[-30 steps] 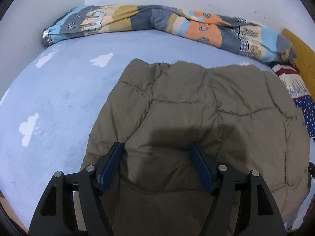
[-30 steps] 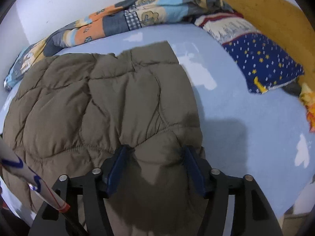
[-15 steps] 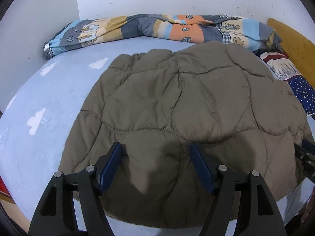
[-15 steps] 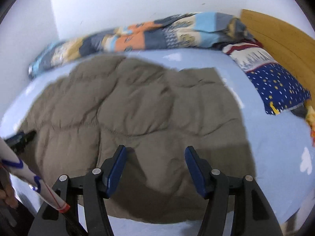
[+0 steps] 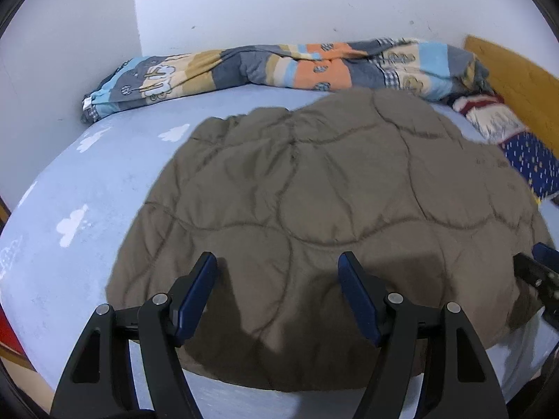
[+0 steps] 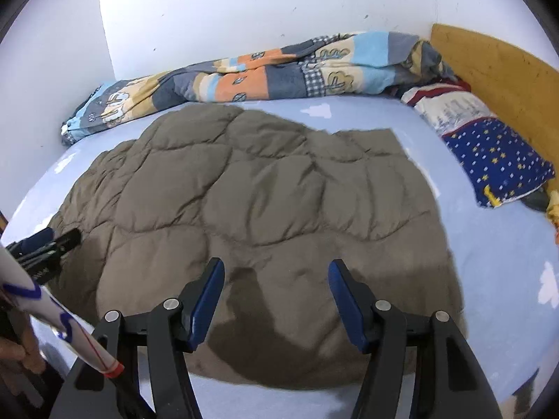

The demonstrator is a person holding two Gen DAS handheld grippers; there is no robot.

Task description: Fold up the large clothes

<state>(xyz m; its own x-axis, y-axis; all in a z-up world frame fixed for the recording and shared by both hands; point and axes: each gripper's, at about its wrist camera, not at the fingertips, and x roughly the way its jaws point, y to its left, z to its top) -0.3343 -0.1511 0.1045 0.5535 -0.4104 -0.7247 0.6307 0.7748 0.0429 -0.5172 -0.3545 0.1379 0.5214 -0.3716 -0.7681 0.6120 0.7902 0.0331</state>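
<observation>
On the light blue bed sheet [image 5: 87,181] with white cloud prints, seen from the left wrist camera, the olive-brown quilted jacket [image 5: 332,188] lies spread flat, its near hem close to the front edge of the bed. The left gripper [image 5: 277,291] hovers over that near hem with its blue-padded fingers [image 5: 195,293] spread wide apart and nothing between them. Beyond the jacket, along the white wall [image 5: 279,3], a patchwork blanket [image 5: 279,66] lies bunched. To the jacket's right a dark blue starred pillow [image 5: 534,160] rests by the wooden headboard [image 5: 517,80], and the tip of the right gripper [image 5: 534,269] shows at the jacket's right edge. From the right wrist camera, the jacket [image 6: 265,202] again covers the middle of the sheet [image 6: 496,244], one flat corner reaching toward the pillow [image 6: 496,160]. The right gripper [image 6: 276,293] hangs above the jacket's near hem, fingers [image 6: 349,300] wide open and holding nothing. The left gripper [image 6: 45,248] sits at the jacket's left edge, its fingers' state hard to make out in this view. The blanket [image 6: 262,73] runs along the wall behind the jacket, the headboard [image 6: 496,73] beyond the pillow.
</observation>
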